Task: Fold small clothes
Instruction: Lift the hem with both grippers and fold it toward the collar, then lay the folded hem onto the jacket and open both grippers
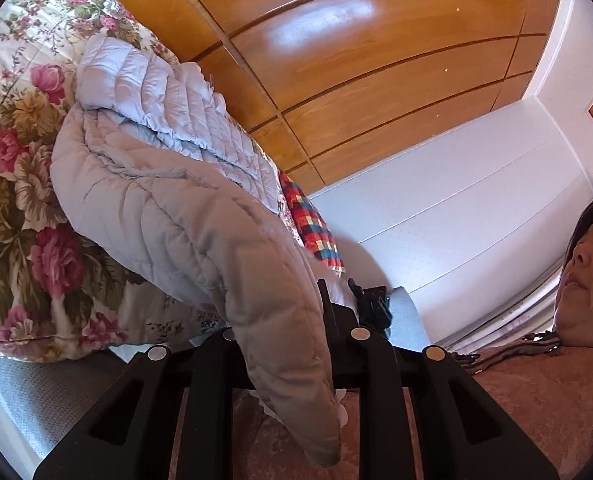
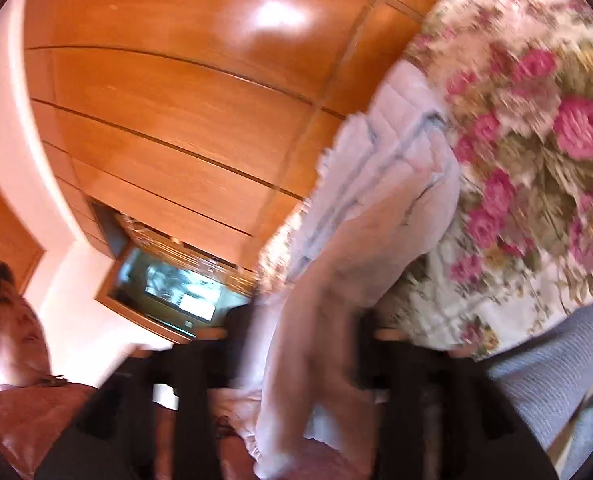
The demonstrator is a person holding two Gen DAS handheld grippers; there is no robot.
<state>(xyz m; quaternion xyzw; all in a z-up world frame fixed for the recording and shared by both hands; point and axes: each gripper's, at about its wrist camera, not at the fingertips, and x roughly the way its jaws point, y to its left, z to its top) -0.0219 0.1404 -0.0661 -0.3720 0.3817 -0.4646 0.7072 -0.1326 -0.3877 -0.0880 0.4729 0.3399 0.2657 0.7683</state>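
Both hand-held grippers clamp quilted jacket [image 1: 168,200], checked cloth [image 1: 314,226] left view only

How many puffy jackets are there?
1. The pale quilted jacket lies on the flowery bedspread, one end hanging between the left gripper. The blurry right view shows the same jacket in the right gripper. Others may be hidden.

The padded jacket [image 1: 168,200] fills the gap between my left fingers [image 1: 332,312] and drapes ahead. Beside it the flowered bedspread [image 1: 12,168] blocks that side; the wooden wardrobe [image 1: 356,60] stands beyond.
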